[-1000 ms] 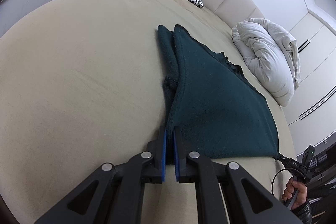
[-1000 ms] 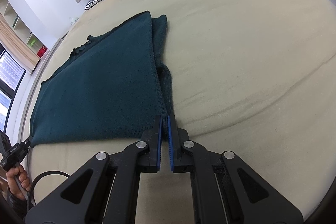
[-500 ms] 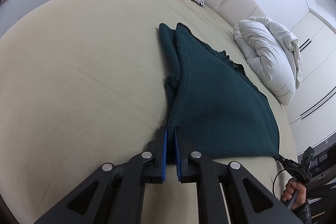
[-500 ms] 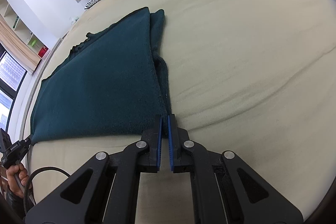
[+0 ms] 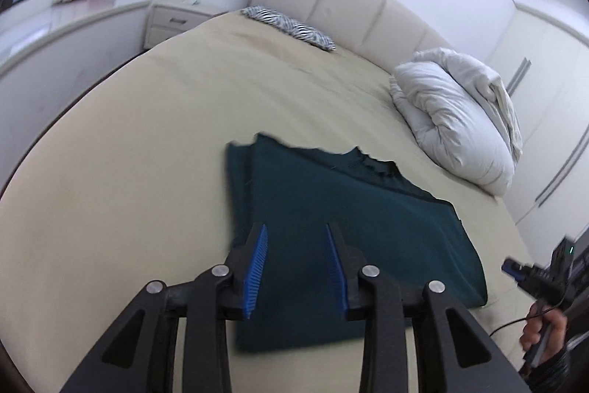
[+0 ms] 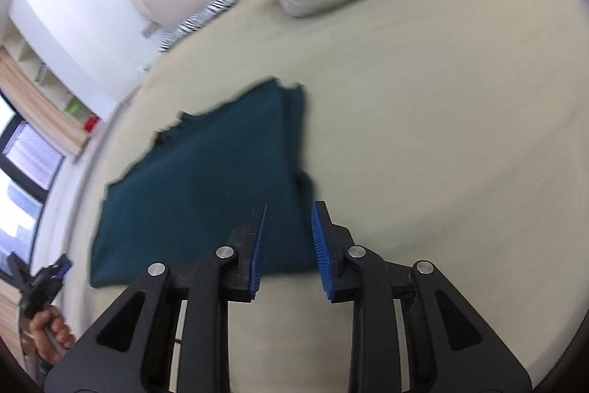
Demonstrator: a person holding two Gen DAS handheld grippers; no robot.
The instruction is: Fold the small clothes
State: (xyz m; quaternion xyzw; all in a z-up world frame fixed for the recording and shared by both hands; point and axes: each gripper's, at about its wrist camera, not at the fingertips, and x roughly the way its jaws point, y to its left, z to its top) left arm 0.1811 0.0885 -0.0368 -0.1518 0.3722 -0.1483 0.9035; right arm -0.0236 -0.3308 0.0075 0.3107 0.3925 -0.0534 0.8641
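Observation:
A dark teal knitted garment lies flat and folded on the beige bed. My left gripper is open and empty, raised above the garment's near left corner. In the right wrist view the same garment lies ahead and to the left. My right gripper is open and empty, raised above the garment's near right corner. The other gripper and the hand holding it show at the edge of each view.
A white rolled duvet lies at the bed's far right. A zebra-print pillow sits by the padded headboard. A nightstand stands left of the bed. White wardrobe doors are on the right.
Both grippers have opened and let go of the garment's near corners. Both have lifted and pulled back; the garment now lies flat on the bed.

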